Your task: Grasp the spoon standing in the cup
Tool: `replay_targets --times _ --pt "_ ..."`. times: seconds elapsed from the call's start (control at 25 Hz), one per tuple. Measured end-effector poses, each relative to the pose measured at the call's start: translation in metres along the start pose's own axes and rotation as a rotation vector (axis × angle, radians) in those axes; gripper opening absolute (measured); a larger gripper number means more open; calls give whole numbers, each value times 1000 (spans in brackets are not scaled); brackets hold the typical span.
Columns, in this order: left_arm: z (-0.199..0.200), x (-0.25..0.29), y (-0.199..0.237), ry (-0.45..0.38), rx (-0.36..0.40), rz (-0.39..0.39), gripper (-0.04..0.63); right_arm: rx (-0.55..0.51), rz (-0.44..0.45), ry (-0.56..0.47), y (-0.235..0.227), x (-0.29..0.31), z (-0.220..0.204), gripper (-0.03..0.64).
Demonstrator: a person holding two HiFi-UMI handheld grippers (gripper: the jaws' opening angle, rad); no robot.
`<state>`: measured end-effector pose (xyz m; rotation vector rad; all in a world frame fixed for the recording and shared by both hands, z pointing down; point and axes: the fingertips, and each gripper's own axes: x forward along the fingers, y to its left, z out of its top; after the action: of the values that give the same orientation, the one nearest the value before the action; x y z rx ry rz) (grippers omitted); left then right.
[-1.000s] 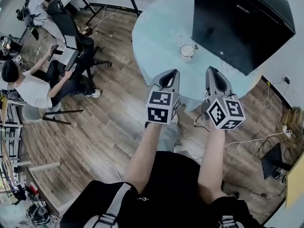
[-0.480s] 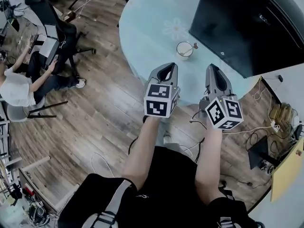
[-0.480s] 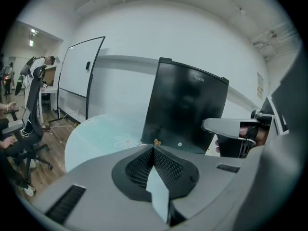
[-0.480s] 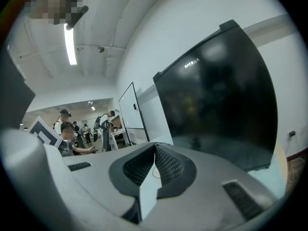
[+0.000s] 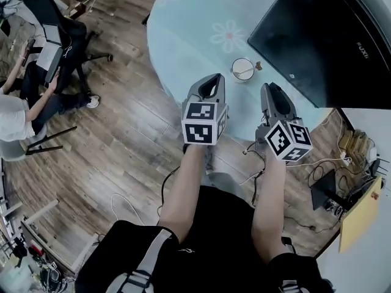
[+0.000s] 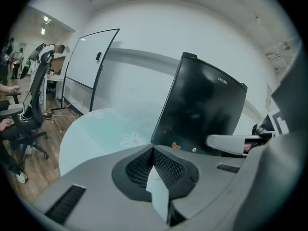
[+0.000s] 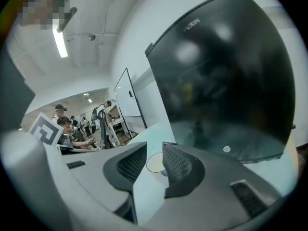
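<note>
You've stepped closer to the cup [image 5: 234,66]; your right gripper [image 5: 269,90], jaws opening and empty, lines up on the spoon [image 5: 252,68], while your left gripper [image 5: 211,81] waits, jaws together.

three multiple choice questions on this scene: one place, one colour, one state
1. Where does the cup stand? A on the floor; B on the round table; C on a chair.
2. What colour is the cup? A red; B black; C white.
3. How do the left hand-held gripper's jaws stand? A together; B wide apart; C clamped on the cup.
Key: 1 B, it sits on the table beside the black cabinet; 2 C, its wall is white; 3 A, the pads meet with nothing between.
</note>
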<state>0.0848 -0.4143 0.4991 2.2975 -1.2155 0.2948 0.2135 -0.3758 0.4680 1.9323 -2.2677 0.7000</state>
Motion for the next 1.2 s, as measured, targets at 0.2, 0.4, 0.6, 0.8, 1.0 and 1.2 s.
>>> replay_targets --times 0.2,0.4,0.6,0.8,1.0,1.2 --pt "-9 20 0 24 -27 -19 14 7 -12 54 -14 25 -13 124" --pt "-29 31 3 70 -34 -20 14 24 -11 71 -24 43 -22 128" --pt "-39 44 10 99 -37 14 14 50 2 94 -40 62 -32 150" --pt "-20 50 27 69 -42 65 14 93 16 110 -47 79 -42 150" --pt "-23 54 28 78 -59 88 14 105 48 127 -47 88 -44 147" --pt "-26 65 20 89 -67 83 14 104 69 139 -44 94 -43 87"
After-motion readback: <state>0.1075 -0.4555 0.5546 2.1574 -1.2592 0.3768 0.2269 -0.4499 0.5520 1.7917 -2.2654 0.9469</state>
